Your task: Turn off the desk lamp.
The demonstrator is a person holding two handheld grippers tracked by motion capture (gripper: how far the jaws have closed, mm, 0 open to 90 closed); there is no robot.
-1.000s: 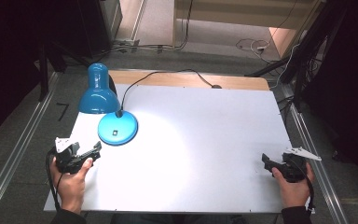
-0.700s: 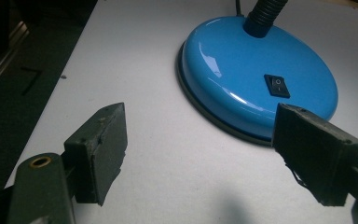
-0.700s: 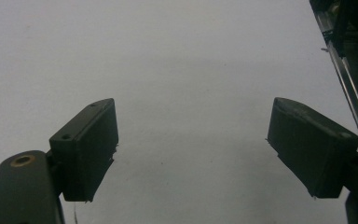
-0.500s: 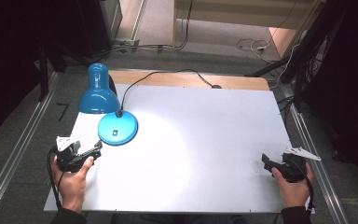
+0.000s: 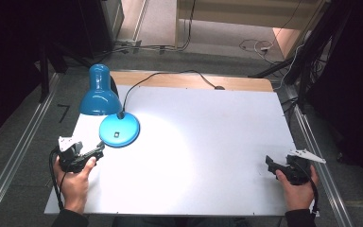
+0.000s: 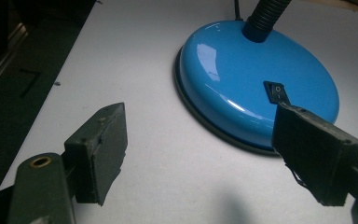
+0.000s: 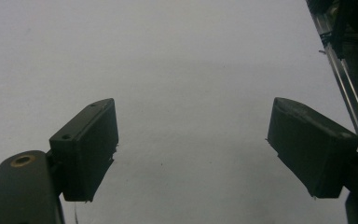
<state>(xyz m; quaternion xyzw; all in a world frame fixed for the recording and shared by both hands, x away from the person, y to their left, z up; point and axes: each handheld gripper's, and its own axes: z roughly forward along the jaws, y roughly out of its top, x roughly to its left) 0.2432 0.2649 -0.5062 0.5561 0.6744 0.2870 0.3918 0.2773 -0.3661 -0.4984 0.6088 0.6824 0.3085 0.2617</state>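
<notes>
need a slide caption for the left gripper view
Open left gripper poised just short of the blue desk lamp base, its black rocker switch facing up on the white table.

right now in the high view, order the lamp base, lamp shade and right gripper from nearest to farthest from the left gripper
1. Lamp base: just ahead and to the right of the left gripper.
2. Lamp shade: farther back, at the table's left edge.
3. Right gripper: across the table, near its right edge.

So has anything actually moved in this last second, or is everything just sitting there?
Hardly anything. The left gripper may have crept slightly toward the blue lamp's base, but nothing was grabbed or released. The right gripper stayed put with jaws open, and the lamp kept its place on the white table.
</notes>
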